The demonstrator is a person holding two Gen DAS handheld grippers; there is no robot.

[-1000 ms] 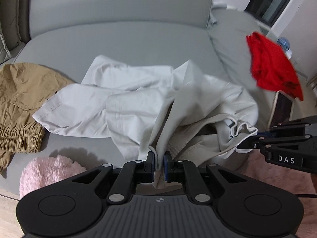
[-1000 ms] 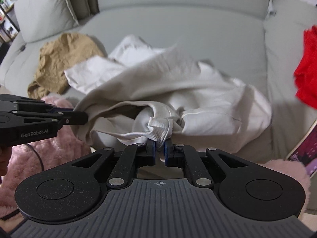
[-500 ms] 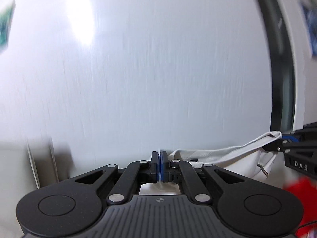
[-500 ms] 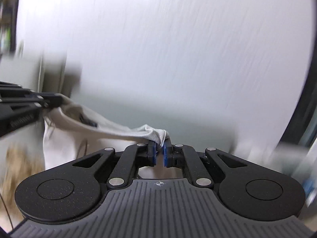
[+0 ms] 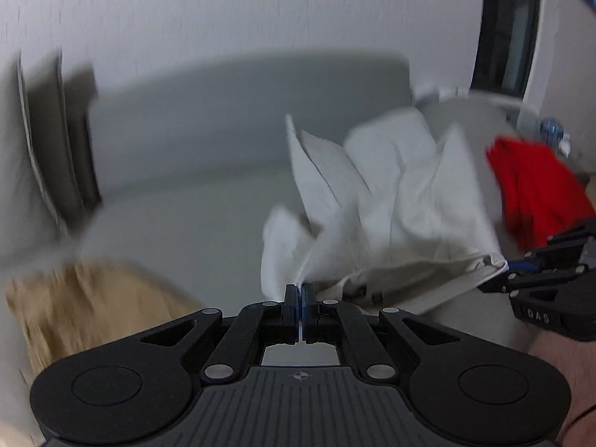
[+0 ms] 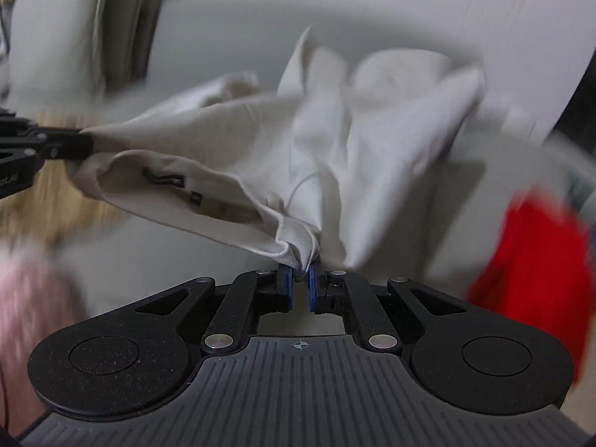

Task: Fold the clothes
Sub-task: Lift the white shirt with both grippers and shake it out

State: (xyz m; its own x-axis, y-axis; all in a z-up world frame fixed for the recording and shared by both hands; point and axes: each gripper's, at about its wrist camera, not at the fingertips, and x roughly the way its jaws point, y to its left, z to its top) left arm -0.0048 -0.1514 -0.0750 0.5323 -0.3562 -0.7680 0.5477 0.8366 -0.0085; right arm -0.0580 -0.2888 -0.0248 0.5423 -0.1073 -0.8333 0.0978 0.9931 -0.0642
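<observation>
Left gripper (image 5: 299, 290) clamped tight on a thin edge of the white garment (image 5: 391, 201). Right gripper (image 6: 300, 273) pinched on the ribbed hem at the other end. Garment lifted, stretched between the two, billowing in front of the grey sofa (image 5: 223, 171). Red garment (image 5: 532, 193) on the sofa's right side, tan garment (image 5: 85, 305) low left, both blurred.

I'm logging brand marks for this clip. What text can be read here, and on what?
"DAS": on the right tool, seen from the left wrist.
Left tool: lettering cut off at the frame edge, unreadable.
Black tags inside the white garment: too blurred to read.
</observation>
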